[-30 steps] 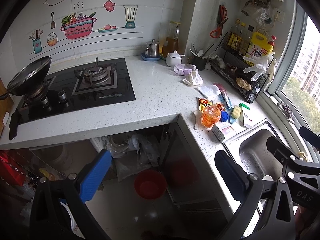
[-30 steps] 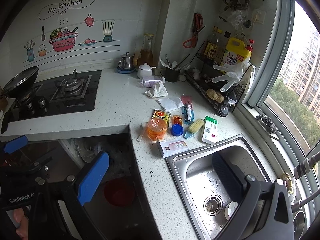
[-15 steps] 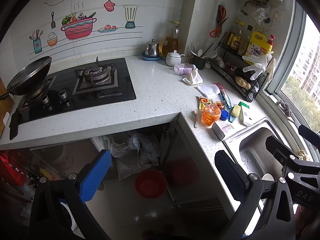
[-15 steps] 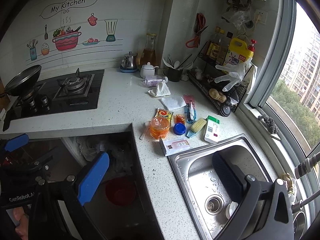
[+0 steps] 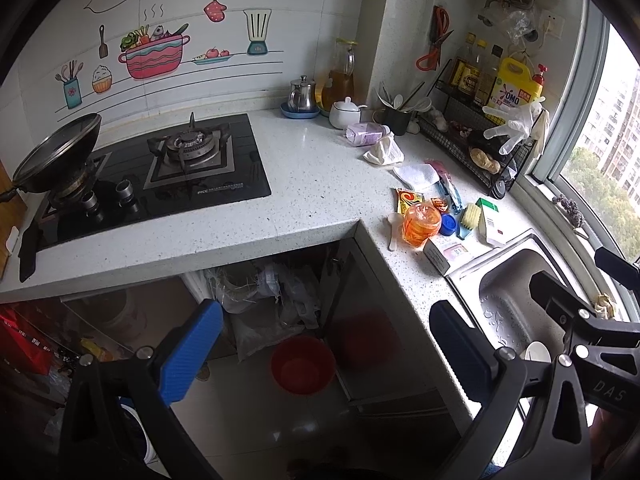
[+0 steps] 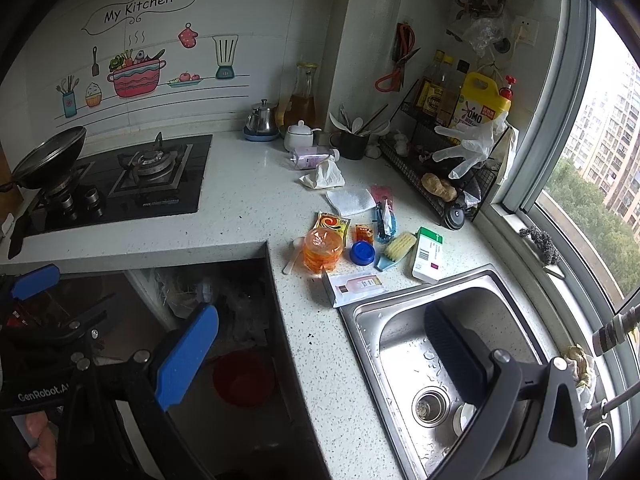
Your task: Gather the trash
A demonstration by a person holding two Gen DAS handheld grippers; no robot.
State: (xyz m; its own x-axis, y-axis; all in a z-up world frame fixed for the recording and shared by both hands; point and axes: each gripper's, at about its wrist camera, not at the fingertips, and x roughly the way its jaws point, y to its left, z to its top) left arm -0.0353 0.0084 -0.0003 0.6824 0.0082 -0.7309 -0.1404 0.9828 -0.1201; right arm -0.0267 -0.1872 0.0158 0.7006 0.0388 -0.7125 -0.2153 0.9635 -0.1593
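Nothing looks collected yet: the trash lies on the worktop [image 6: 240, 200] at about 12 o'clock from the right hand-held gripper [image 6: 320, 354], an orange container [image 6: 322, 249], blue cap [image 6: 362, 253], sachets [image 6: 332, 222] and crumpled tissue [image 6: 322, 176], beside the sink [image 6: 448, 360]. Both the right and the left hand-held gripper [image 5: 326, 346] hang open and empty, well apart from it, so all picking remains
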